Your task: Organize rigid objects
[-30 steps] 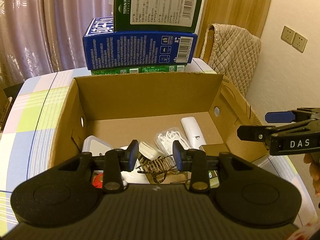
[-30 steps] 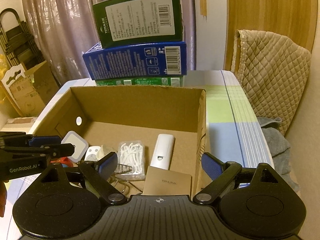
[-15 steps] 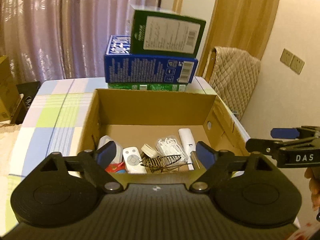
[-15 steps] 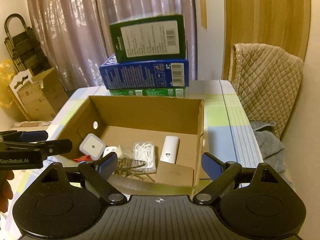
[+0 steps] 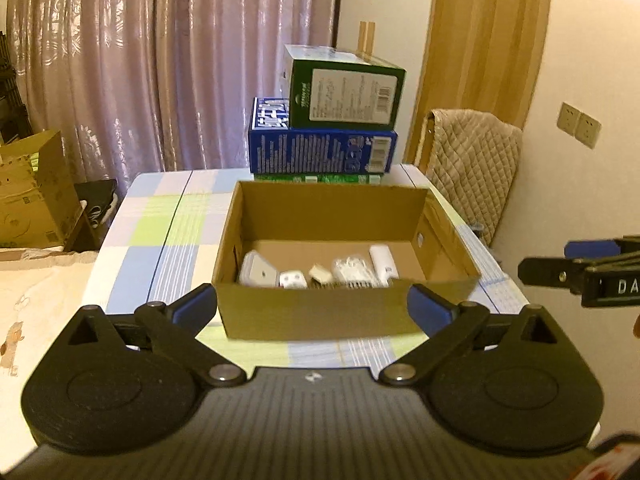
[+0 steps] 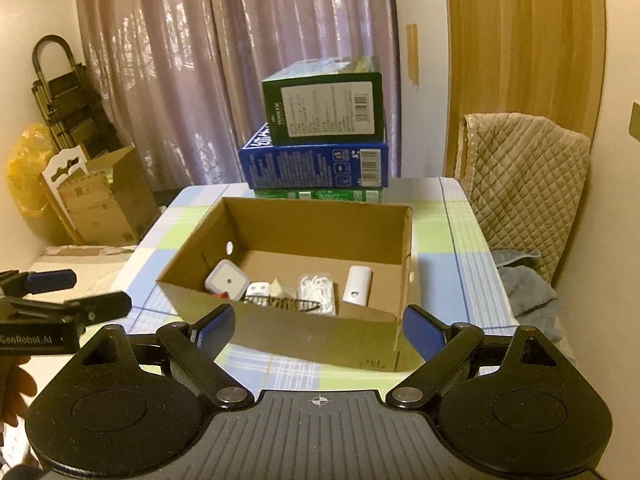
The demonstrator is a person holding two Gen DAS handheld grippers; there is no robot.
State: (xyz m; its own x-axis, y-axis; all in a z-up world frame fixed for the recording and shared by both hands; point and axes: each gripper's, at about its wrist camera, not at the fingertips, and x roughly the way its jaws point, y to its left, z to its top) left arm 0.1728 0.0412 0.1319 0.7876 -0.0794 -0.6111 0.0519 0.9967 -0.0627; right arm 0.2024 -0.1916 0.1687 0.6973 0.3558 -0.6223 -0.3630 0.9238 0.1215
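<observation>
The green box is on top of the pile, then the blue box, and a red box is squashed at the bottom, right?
Not quite. The bottom box is green, not red; the right wrist view shows it. The dark green box on top and the blue box under it are as you say.

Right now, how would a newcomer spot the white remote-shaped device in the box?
Find the open cardboard box on the checked table. Along its floor lies a row of small white things. The device is the rightmost: a tall, smooth, rounded slab beside the bag of floss picks.
</observation>
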